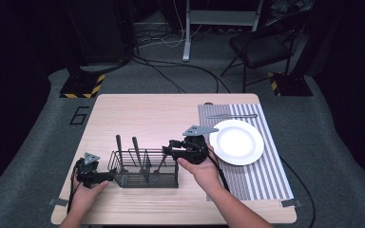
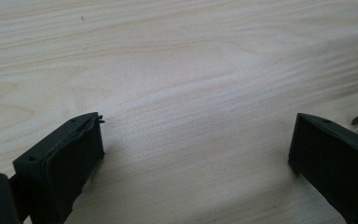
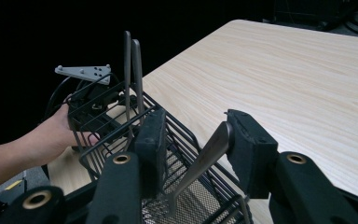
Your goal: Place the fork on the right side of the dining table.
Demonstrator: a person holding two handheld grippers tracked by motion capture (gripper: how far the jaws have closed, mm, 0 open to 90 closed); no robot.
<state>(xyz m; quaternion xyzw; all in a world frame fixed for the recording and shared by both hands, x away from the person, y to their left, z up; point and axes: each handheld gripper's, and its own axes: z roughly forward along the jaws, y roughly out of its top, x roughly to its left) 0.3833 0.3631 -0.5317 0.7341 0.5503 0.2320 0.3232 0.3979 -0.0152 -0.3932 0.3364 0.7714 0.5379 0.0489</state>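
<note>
A pale wood table (image 1: 142, 114) stands on grey carpet (image 1: 38, 133) in a dark room, with a folding chair (image 1: 261, 47) at 1 o'clock beyond it, cables on the floor, and a black-and-yellow striped base (image 1: 81, 86) at 11 o'clock. A "6" (image 1: 79, 115) is marked on the carpet by the table's left edge. A striped mat (image 1: 261, 175) covers the table's right end, bearing a white plate (image 1: 237, 141) with a knife (image 1: 232, 116) at its 12 o'clock. The wire basket (image 1: 145, 168) sits near the front edge, holding two upright utensils (image 1: 119, 142). The left gripper (image 1: 91, 175) is at the basket's 9 o'clock end, jaws wide apart over bare wood, holding nothing. The right gripper (image 3: 193, 140), at the basket's 3 o'clock end, is half open around a leaning metal handle (image 3: 209, 151) that touches one pad, not clamped.
</note>
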